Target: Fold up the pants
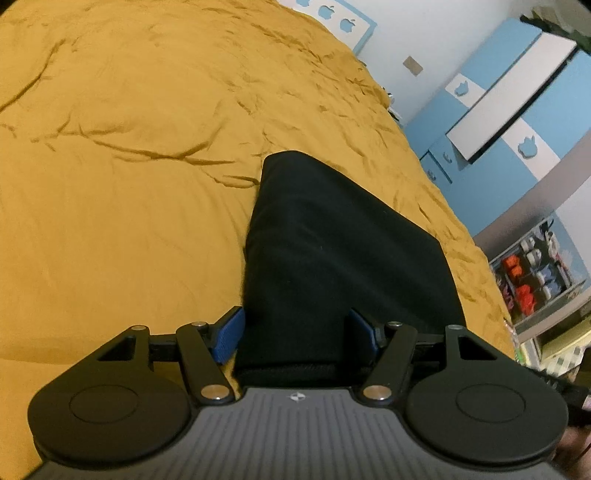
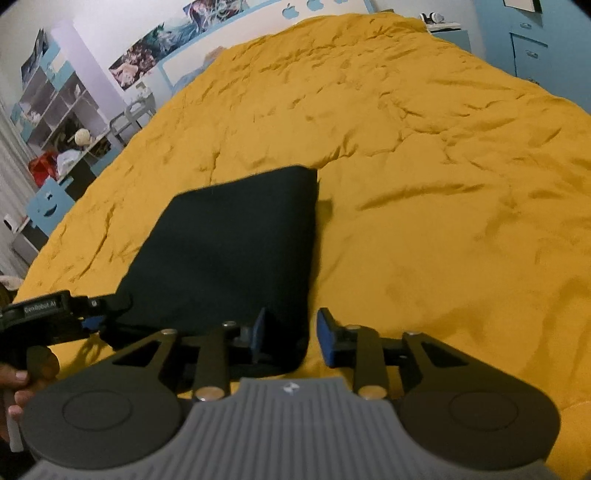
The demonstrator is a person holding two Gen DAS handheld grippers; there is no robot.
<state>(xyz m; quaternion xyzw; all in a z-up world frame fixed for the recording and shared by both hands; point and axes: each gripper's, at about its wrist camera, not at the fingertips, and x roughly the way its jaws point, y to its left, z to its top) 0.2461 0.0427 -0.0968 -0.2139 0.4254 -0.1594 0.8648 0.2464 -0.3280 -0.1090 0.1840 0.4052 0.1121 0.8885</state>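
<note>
The black pants (image 1: 332, 258) lie folded into a compact rectangle on the mustard-yellow bed cover (image 1: 129, 184). My left gripper (image 1: 295, 334) is open, its blue pads (image 1: 229, 334) on either side of the near left edge of the pants. In the right wrist view the pants (image 2: 229, 258) lie ahead and to the left. My right gripper (image 2: 291, 338) is open at the near right corner of the fabric, one pad over the cloth and one over the cover. The left gripper (image 2: 92, 317) shows at the left edge of that view, at the pants' near left corner.
The yellow cover (image 2: 443, 184) spreads wide and wrinkled on all sides. Blue and white cabinets (image 1: 517, 110) stand beyond the bed's right side, and shelves (image 2: 62, 122) with clutter stand at its left. A headboard with apple cut-outs (image 2: 314, 5) is at the far end.
</note>
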